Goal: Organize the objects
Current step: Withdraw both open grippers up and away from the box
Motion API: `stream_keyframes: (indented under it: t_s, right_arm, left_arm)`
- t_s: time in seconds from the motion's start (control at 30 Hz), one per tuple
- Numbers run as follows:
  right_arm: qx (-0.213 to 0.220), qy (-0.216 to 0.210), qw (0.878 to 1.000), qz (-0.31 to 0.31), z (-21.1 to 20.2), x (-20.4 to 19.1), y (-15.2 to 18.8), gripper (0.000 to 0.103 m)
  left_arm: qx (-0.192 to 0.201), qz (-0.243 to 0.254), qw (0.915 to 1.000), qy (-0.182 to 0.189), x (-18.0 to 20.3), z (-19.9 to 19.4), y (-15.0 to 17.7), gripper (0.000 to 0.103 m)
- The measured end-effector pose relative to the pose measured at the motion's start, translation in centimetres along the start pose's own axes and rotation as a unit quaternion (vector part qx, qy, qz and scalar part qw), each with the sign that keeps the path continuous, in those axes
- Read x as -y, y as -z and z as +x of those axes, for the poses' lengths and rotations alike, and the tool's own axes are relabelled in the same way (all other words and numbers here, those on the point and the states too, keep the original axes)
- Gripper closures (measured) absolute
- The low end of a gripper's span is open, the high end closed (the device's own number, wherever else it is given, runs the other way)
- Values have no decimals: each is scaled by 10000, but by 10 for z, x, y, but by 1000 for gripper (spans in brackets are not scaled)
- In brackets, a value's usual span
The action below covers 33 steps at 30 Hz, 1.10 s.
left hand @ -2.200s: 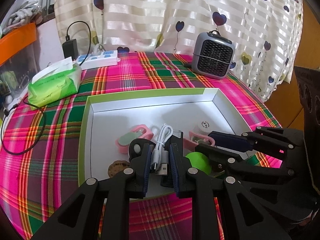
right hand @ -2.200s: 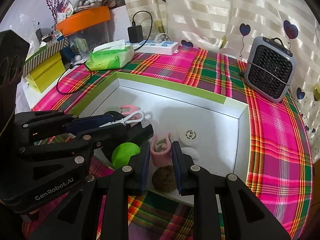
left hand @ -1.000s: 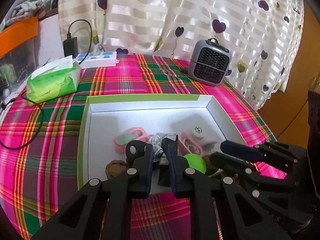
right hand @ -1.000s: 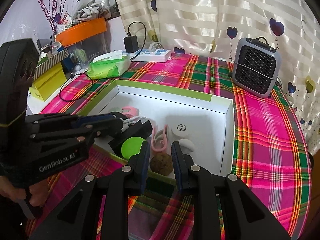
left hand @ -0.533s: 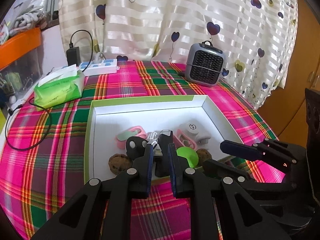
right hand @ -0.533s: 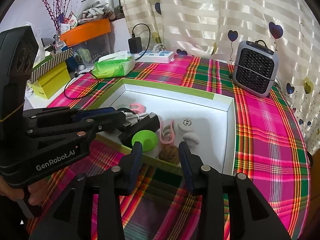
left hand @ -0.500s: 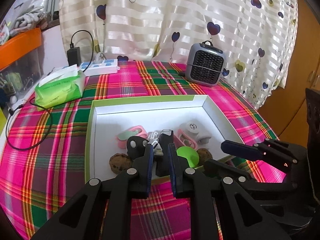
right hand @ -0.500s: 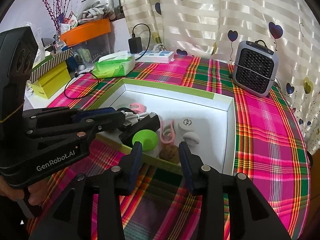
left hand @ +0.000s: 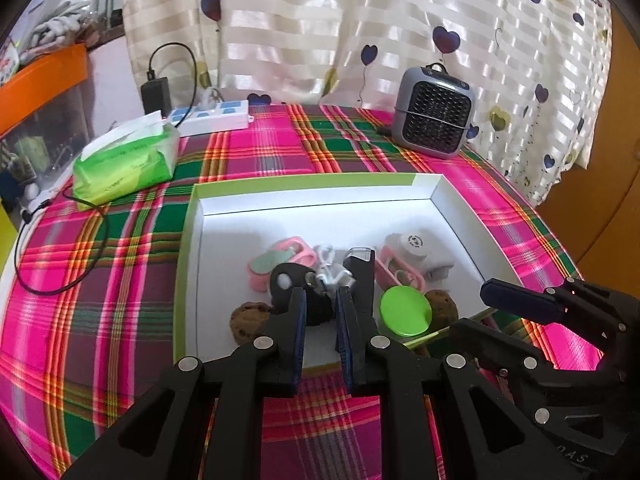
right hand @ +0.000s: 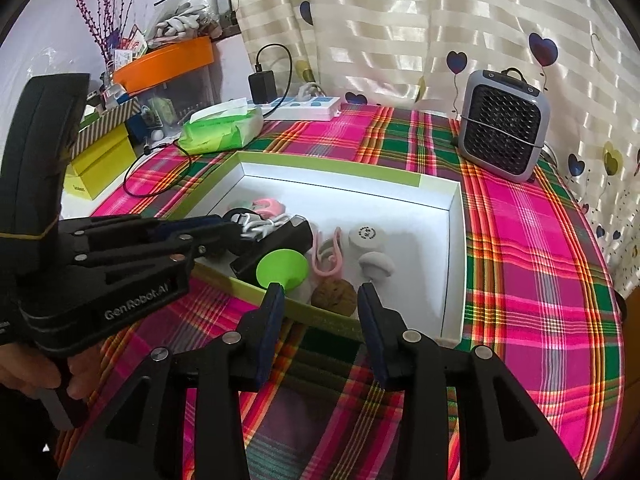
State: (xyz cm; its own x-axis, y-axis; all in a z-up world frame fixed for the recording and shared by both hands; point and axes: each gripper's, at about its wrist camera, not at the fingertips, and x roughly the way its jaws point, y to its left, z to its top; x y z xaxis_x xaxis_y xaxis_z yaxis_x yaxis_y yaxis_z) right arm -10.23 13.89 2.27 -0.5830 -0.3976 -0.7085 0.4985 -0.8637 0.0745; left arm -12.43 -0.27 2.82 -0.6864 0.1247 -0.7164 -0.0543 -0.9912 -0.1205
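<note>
Both grippers above the near edge of the box (left hand: 312, 190)
Left gripper (left hand: 320, 314) narrowly parted, grasping nothing; right gripper (right hand: 320, 300) wide apart, empty

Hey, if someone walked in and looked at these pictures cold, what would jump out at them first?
Probably the loud pink and green plaid cloth, with a white, green-rimmed box in the middle of it holding a jumble of small things, the bright green disc loudest among them. Next, the two black grippers at the box's near edge: the left gripper narrow, the right gripper open, both empty. A grey heater stands behind by the heart-print curtain.
</note>
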Motion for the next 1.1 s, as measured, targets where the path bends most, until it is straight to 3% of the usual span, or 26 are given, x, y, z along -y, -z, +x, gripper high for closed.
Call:
stream_keyframes:
  t_s: [0.67, 0.77, 1.1]
  right_arm:
    - [118, -33, 9999, -42, -17, -12, 12, 62]
    - [114, -42, 9999, -50, -17, -14, 15, 55]
    - [-25, -13, 10000, 40, -9, -15, 22, 53]
  left_arm:
    - [149, -59, 9999, -48, 4, -38, 25, 89]
    - [121, -43, 9999, -101, 5, -39, 30, 89]
    - [-111, -85, 9999, -12, 6, -28, 40, 82]
